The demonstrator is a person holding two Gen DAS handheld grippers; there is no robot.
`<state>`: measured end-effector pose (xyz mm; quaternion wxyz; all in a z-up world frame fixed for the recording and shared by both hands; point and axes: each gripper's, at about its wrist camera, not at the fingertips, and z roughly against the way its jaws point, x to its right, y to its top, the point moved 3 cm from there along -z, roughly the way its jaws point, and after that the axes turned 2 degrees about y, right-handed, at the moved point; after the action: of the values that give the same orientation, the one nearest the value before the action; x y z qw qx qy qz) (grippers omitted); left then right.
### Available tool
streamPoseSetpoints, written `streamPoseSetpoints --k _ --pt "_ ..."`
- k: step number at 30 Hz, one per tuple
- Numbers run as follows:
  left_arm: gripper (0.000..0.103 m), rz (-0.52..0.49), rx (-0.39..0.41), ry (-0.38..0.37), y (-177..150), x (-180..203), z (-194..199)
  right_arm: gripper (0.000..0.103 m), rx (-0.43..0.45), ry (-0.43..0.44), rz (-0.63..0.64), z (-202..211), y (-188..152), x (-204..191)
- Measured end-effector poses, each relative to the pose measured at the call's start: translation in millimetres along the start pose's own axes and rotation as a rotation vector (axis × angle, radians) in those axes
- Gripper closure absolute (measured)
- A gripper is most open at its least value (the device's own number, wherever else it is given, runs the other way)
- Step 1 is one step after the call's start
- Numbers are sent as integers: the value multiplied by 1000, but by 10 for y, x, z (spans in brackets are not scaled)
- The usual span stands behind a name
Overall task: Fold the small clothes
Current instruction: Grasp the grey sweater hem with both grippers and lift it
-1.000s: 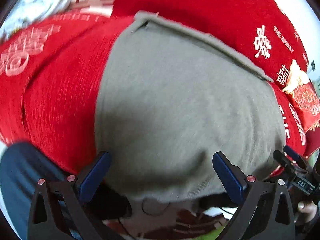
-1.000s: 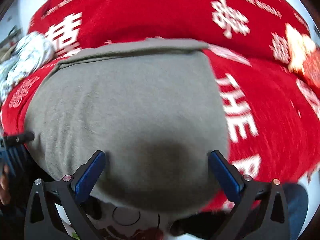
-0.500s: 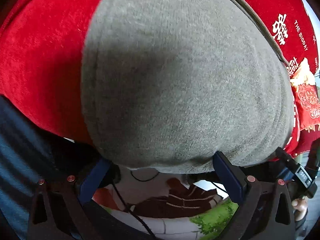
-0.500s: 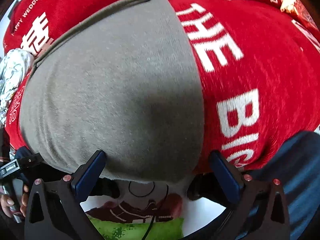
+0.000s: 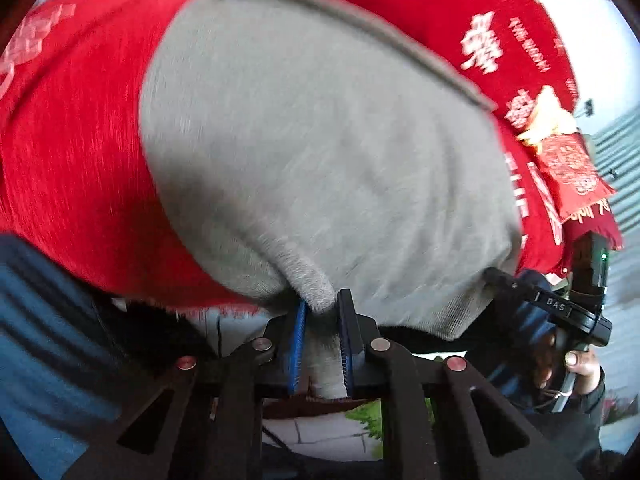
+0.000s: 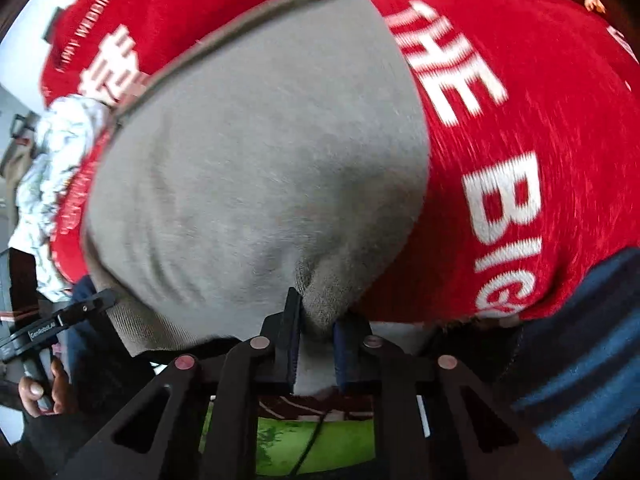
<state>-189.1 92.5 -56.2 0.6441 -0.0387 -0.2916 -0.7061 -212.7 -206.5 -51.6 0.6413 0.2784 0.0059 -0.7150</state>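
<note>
A grey garment (image 5: 320, 140) lies flat on a red cloth with white lettering (image 5: 72, 160), its near edge at the table's front. In the left wrist view my left gripper (image 5: 322, 300) is closing, and its blue pads pinch a bunched fold of the grey hem. The right wrist view shows the same grey garment (image 6: 260, 160) on the red cloth (image 6: 500, 120). There my right gripper (image 6: 316, 304) is closing too, with a tuck of the near hem squeezed between its pads. Grey fabric hangs down between both pairs of jaws.
A red and gold packet (image 5: 568, 164) lies at the cloth's right edge. A white patterned cloth (image 6: 52, 160) sits at the far left. A hand (image 5: 576, 360) grips the other tool's handle. Blue striped clothing (image 6: 580, 340) is close by the table's front.
Both grippers stood wide open over the garment's near edge before. Now both have closed onto the grey hem, which bunches up between the pads.
</note>
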Motion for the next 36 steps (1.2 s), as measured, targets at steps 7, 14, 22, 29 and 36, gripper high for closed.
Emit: streamPoseSetpoints --k 7,14,22,29,36 --pt "86 -35 173 -12 490 88 382 90 174 146 28 364 252 -180" --pt "39 85 107 -50 732 -146 346 92 252 166 -9 405 711 -215" --pt "1 319 -15 -60 -31 -669 163 92 256 193 21 422 492 -308" --pt "1 251 -206 -5 6 -562 -310 92 266 198 27 450 534 -318" --pt "89 277 -160 -197 -41 -622 -83 92 269 205 17 457 529 -292"
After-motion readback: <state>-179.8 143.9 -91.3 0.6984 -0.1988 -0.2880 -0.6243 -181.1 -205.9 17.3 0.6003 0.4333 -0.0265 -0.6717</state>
